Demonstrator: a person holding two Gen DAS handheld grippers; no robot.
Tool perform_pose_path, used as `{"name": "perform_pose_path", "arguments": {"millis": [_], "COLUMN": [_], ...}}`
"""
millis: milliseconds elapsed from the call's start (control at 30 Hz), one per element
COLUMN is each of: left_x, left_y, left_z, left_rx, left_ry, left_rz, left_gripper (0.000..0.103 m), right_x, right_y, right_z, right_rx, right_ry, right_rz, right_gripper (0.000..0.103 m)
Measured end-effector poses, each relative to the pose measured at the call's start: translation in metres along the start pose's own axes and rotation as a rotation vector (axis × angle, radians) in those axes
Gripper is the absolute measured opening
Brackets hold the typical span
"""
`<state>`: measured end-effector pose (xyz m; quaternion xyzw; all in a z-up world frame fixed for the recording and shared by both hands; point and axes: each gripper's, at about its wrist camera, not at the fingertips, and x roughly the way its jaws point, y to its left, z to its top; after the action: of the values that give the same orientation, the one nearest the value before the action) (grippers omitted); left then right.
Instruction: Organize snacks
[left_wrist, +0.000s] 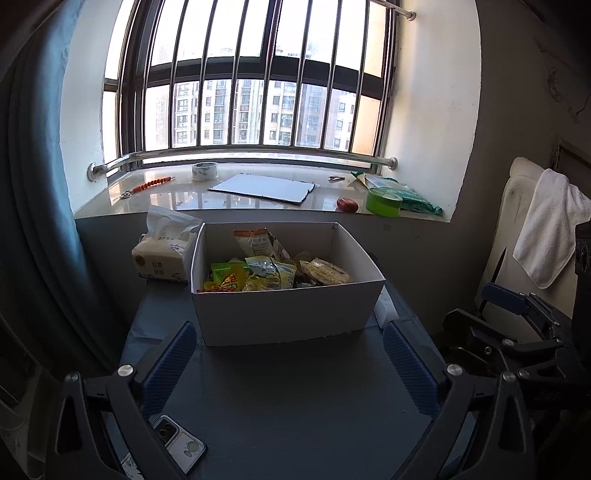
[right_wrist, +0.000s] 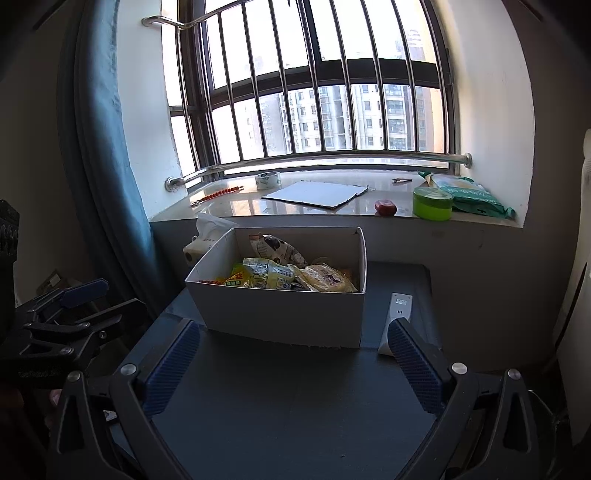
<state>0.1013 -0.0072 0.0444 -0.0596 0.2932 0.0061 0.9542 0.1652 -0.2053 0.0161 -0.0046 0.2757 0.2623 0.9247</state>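
A white cardboard box (left_wrist: 280, 314) (right_wrist: 280, 314) stands on the dark table (left_wrist: 295, 406) (right_wrist: 288, 413) and holds several snack packets (left_wrist: 273, 273) (right_wrist: 284, 275), yellow, green and beige. My left gripper (left_wrist: 290, 345) hovers open just in front of the box's near wall, nothing between its blue pads. My right gripper (right_wrist: 293, 343) is also open, level with the box's near right corner and holding nothing. Each gripper shows at the edge of the other's view, the right gripper (left_wrist: 517, 332) and the left gripper (right_wrist: 62, 317).
A tissue pack (left_wrist: 162, 247) sits left of the box, a white remote (right_wrist: 397, 317) to its right, a phone (left_wrist: 177, 443) at the near left. The windowsill (left_wrist: 258, 199) carries tape, a flat board, a green tub and a green bag. Blue curtain left; towel-draped chair (left_wrist: 546, 221) right.
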Motion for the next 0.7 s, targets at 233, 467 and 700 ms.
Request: {"name": "perform_pose_path", "arguments": {"millis": [233, 467, 700], "left_x": [0.0, 0.0002, -0.0013], "left_y": [0.0006, -0.0005, -0.002], "left_z": [-0.0003, -0.001, -0.0016], "left_rx": [-0.007, -0.001, -0.001], "left_ry": [0.002, 0.005, 0.004], "left_rz": [-0.017, -0.013, -0.019], "left_gripper": [0.103, 0.103, 0.103], "right_x": [-0.0005, 0.0, -0.0028], "right_y": [-0.0002, 0.0005, 0.0019], "right_z": [0.0003, -0.0006, -0.0006], "right_rx": [-0.001, -0.004, -0.005], "right_ry": [0.0, 0.009, 0.004], "right_rz": [0.002, 0.002, 0.003], "right_gripper": [0.103, 0.103, 0.103]}}
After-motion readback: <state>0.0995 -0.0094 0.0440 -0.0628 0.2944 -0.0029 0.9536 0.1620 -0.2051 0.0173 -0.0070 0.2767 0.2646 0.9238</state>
